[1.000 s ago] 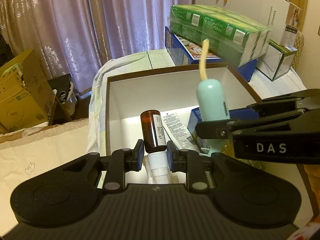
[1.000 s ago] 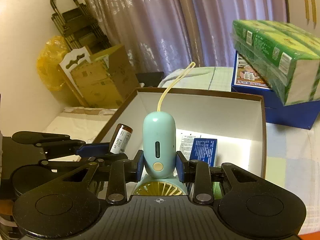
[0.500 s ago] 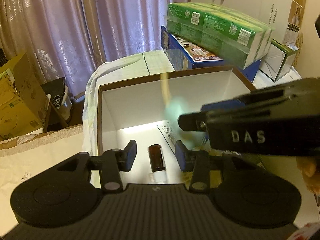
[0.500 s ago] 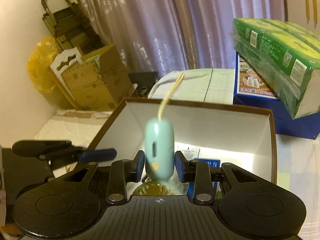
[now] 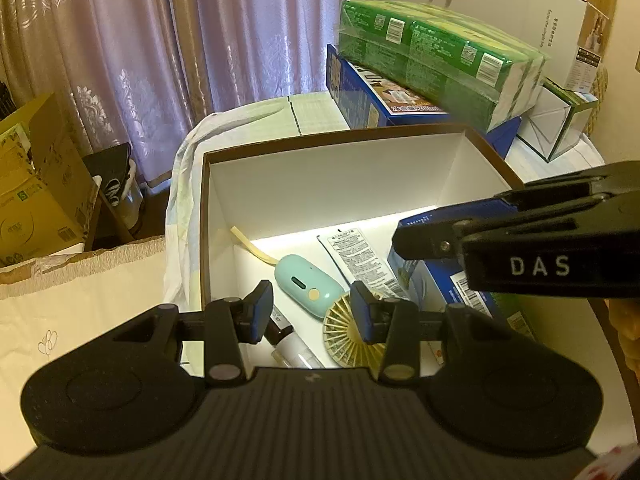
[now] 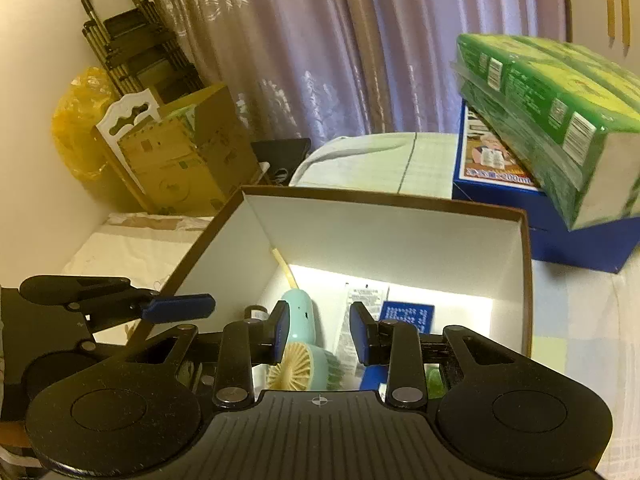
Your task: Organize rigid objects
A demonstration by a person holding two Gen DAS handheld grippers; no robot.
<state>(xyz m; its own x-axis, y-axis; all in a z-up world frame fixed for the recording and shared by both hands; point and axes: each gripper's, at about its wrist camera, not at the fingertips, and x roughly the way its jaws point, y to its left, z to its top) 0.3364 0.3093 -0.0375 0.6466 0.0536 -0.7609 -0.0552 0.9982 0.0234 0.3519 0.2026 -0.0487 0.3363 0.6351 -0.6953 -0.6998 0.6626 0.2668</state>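
Two grippers empty over the box

Both tools hang above the open white box (image 5: 340,138). The left gripper (image 5: 312,308) has just been opening its jaws and holds nothing. The right gripper (image 6: 318,328) also stands parted and empty. The mint handheld fan (image 5: 308,286) lies flat on the box floor, beside a brown bottle (image 5: 280,330), a printed sachet (image 5: 356,256) and a blue carton (image 5: 440,276).
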